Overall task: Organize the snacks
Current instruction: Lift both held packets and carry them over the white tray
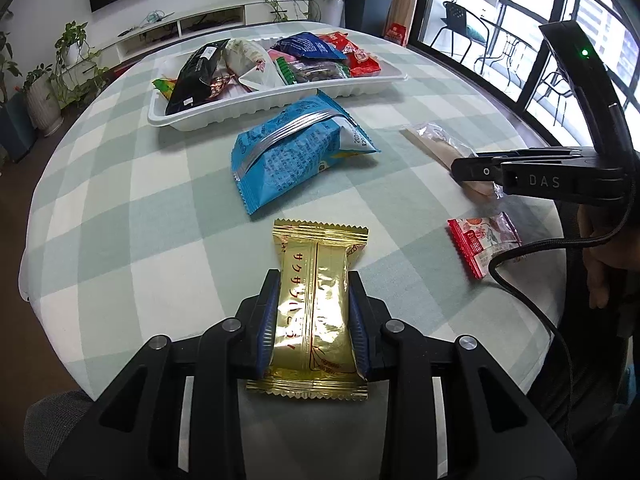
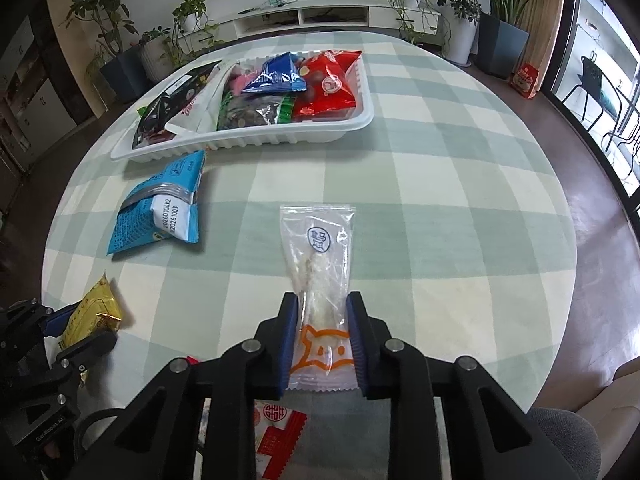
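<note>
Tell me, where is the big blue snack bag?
The blue snack bag lies on the checked tablecloth, just in front of the white tray. In the right wrist view it sits left, beyond the gold packet.

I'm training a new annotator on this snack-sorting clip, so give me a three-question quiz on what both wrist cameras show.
1. True or false: the left gripper is closed on the gold foil snack packet.
2. Which packet does the right gripper grip? A. light blue crinkled snack bag B. clear plastic packet with an orange cat face C. small red and white sachet
3. Fill in: the white ribbed plastic tray already holds several ____.

Key: 1 true; 2 B; 3 snack bags.
</note>
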`<state>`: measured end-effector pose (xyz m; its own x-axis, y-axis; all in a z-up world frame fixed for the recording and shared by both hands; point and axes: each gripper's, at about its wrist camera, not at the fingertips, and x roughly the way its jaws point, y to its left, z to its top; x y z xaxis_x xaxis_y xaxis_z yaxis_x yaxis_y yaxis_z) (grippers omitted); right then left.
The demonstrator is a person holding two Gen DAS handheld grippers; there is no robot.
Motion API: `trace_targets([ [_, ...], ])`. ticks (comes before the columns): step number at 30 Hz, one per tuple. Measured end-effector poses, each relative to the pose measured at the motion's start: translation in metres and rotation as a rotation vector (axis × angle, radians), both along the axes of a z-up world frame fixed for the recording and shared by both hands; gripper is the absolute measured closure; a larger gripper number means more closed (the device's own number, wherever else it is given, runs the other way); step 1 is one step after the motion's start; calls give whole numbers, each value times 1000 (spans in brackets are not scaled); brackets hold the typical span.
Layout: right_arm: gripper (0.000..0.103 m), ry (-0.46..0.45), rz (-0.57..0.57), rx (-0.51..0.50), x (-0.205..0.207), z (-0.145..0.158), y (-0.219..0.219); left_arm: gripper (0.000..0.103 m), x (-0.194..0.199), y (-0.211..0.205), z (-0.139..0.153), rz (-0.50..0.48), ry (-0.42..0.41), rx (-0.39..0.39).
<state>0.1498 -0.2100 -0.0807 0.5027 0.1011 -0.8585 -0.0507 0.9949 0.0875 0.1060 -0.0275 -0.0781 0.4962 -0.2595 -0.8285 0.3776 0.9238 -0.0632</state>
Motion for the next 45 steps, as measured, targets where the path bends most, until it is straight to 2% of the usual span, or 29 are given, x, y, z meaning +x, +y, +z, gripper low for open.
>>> trace_targets([
  [9,77,-64,-11,70,-9,17,-7,74,0,5,3,23,4,-40],
  [18,77,-54,-19,111,-11,14,-15,74,-1,10,16,31,4,-110],
  [25,77,-65,-53,140,-11,18,-31,74,2,18,42,41,-26,-181],
  [31,77,-94,-97,161,-5,30,-52,74,26,35,72,72,-66,-234],
  [34,77,-126,-110,163,1,44,-62,74,44,41,89,89,-106,-238],
  [38,77,-207,-111,162,13,78,-68,74,77,49,116,114,-159,-261],
  [42,77,-295,-60,154,30,116,-58,74,113,46,138,131,-211,-258],
  [45,77,-355,-5,148,48,140,-40,74,142,40,143,140,-218,-251],
])
